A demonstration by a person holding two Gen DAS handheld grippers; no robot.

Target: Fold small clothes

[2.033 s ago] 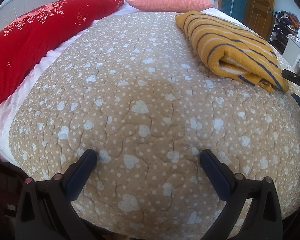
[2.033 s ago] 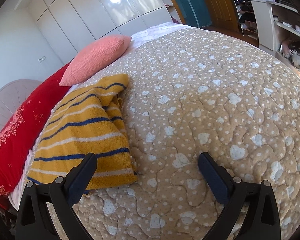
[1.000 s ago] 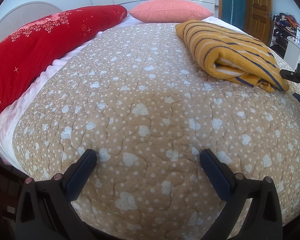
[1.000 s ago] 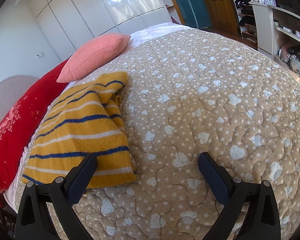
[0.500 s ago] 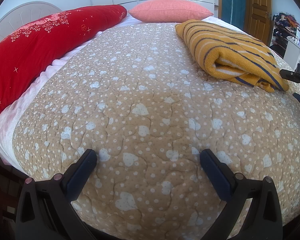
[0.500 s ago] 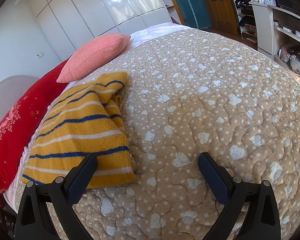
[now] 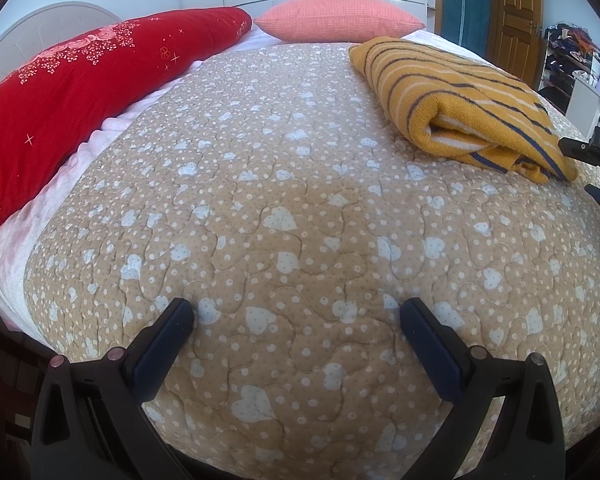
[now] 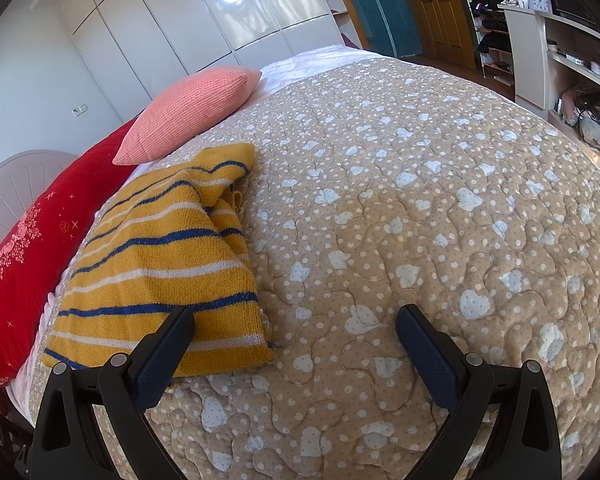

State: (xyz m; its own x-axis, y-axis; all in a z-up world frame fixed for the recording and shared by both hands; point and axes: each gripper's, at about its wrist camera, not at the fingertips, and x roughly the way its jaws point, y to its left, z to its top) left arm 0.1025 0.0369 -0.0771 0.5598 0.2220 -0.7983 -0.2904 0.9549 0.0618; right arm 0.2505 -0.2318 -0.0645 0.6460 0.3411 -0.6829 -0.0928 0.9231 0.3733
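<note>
Sweater (image 8: pixel 160 264), striped yellow, lies folded on the bed's quilt (image 8: pixel 420 220) at lower left of my right view. My left claw (image 7: pixel 296 320) and right claw (image 8: pixel 294 326) hang wide apart and empty, so I judge this fold finished.

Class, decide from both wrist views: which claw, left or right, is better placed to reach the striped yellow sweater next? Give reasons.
Right. The right claw is open beside the sweater; the open left claw faces bare quilt.

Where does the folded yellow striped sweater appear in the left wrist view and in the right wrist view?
Left wrist view: yellow striped sweater at upper right, on the quilt.
Right wrist view: the sweater at left of centre, behind the left finger.
Shared landmark: the pink pillow, just beyond the sweater.
</note>
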